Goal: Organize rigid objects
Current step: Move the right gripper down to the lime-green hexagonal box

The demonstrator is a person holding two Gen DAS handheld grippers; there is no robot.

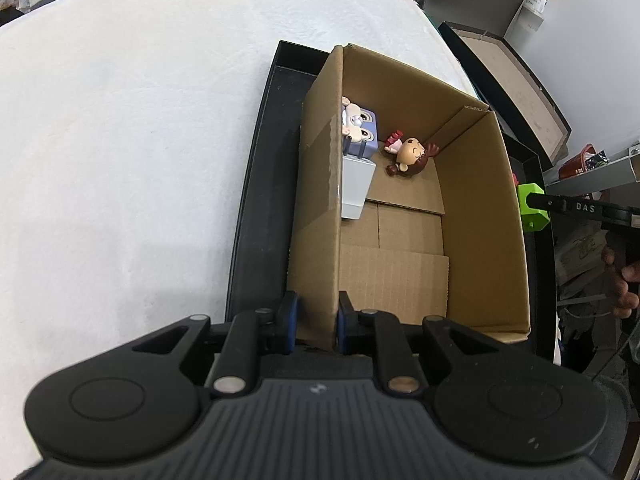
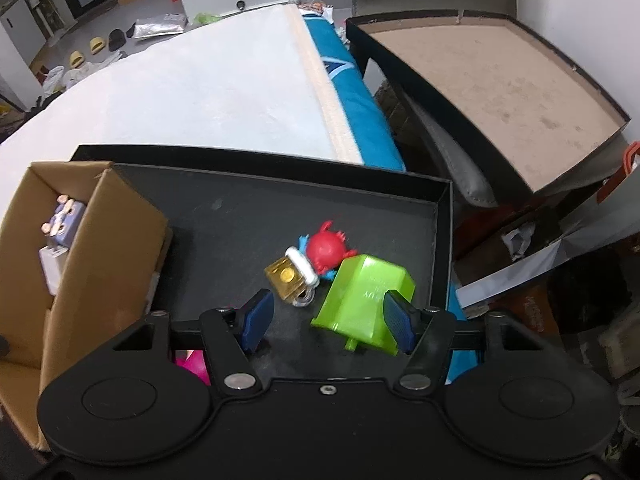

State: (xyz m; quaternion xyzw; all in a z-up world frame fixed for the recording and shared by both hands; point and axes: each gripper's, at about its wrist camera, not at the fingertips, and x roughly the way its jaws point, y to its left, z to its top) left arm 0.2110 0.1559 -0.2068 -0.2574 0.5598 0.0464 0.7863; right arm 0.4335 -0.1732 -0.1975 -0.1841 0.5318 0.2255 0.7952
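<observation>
Surface: white padded cloth (image 1: 132, 128) covers the table; we see one black tray (image 2: 280, 216) lying on it, near its right edge.
Background: one open brown-lined case (image 2: 492, 80) stands to the right past the table; slippers and bags lie on the floor at far left.
Box: one cardboard box (image 1: 476, 208) stands upright in the left part of the tray, its top open.
Box contents: we count three things inside, all at the far left end. One purple block figure (image 1: 362, 130) leans on one white block (image 1: 356, 184) against the left wall; one doll with a brown head (image 1: 412, 156) lies on the box floor just right of them.
Tray contents: we count three loose toys in the right part, touching in a cluster. One red round figure (image 2: 326, 250) lies farthest, one gold cube (image 2: 286, 278) near left of it, one green plastic block (image 2: 362, 300) near right.
Other: something pink (image 2: 196, 364) shows under the right tool, too hidden for us to name.
Left gripper (image 1: 316, 322): we have it clamped on the near end of the box's left wall, one pad on each face.
Right gripper (image 2: 326, 320): fingers spread apart, holding nothing; the right pad (image 2: 398, 322) overlaps the green block's near right corner, and we cannot tell whether it touches.
</observation>
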